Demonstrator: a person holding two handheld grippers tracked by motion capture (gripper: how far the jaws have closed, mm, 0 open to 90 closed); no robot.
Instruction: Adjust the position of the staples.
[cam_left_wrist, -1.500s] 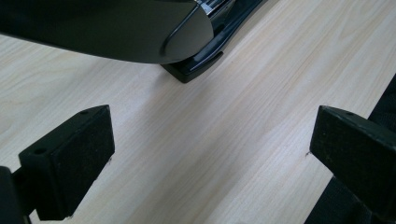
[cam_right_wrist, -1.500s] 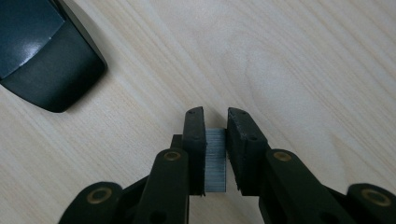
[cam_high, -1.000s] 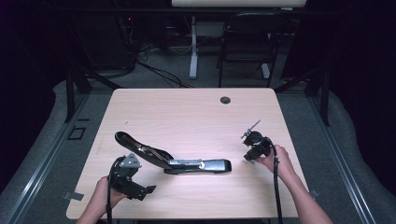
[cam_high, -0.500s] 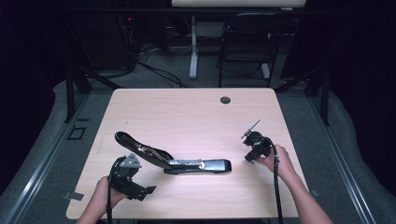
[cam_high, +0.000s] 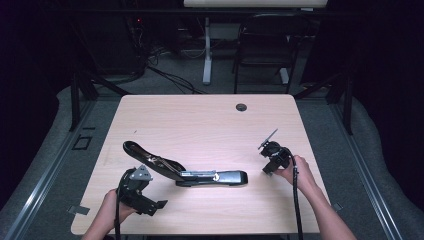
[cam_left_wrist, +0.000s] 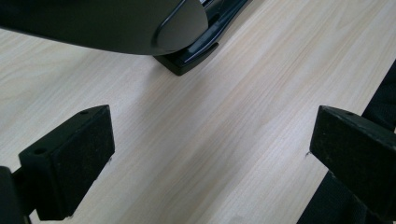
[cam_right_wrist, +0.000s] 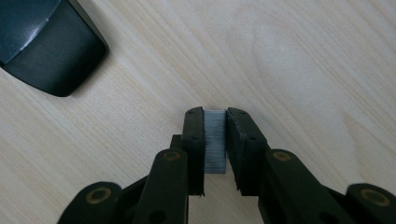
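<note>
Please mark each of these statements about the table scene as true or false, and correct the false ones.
1. The stapler on the table lies with its top arm swung open. True.
2. The right tool is open and holds nothing. False: its jaws are shut on a strip of staples.
3. The left tool has its jaws wide apart with only bare wood between them. True.
4. The left tool grips the stapler's base. False: it is apart from the stapler, which lies ahead of its jaws.
5. A small dark round hole sits near the far edge of the table. True.
</note>
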